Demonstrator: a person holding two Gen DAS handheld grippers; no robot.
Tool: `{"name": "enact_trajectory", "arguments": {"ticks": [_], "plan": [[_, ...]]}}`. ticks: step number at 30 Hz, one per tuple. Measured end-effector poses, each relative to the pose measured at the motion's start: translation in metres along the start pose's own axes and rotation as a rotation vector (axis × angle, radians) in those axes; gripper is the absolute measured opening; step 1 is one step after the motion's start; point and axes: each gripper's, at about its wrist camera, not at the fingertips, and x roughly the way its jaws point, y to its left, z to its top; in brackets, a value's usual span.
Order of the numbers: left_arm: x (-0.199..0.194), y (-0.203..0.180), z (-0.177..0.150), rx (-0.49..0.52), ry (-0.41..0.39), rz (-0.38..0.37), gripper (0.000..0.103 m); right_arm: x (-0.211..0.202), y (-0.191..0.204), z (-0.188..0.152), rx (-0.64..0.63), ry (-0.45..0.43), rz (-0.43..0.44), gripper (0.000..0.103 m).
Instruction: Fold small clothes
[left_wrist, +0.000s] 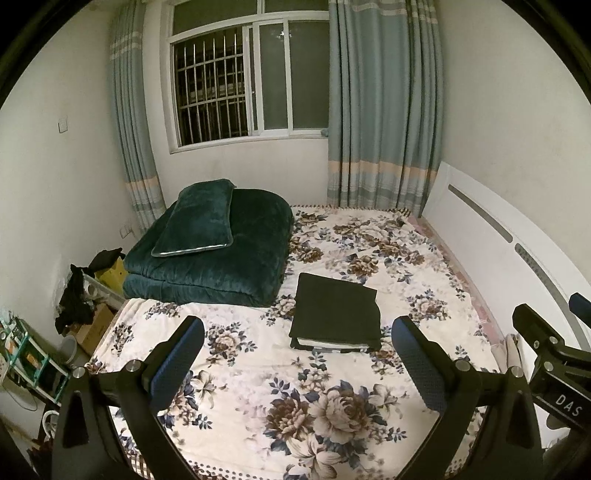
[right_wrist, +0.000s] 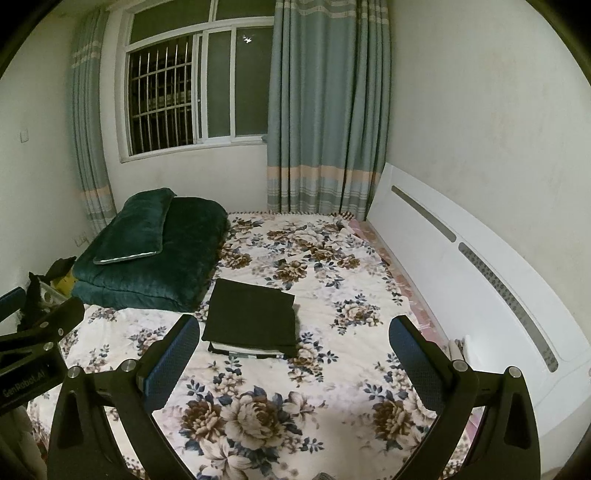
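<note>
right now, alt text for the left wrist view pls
A folded black garment lies on a floral bedspread, ahead of the open, empty left gripper. A dark green pillow sits on a folded green quilt at back left, below a barred window with blue-grey curtains.

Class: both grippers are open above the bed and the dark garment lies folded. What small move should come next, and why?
Probably draw both back. The garment already lies as a neat square stack on the bedspread, and the left gripper and right gripper hang open, apart from it, holding nothing.
</note>
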Motion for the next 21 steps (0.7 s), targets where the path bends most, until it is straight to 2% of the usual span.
{"name": "enact_trajectory", "arguments": {"ticks": [21], "plan": [[-0.0027, -0.0054, -0.0001, 0.001, -0.005, 0.0, 0.103, -0.0047, 0.0048, -0.0048, 0.004, -0.002, -0.002, 0.103]]}}
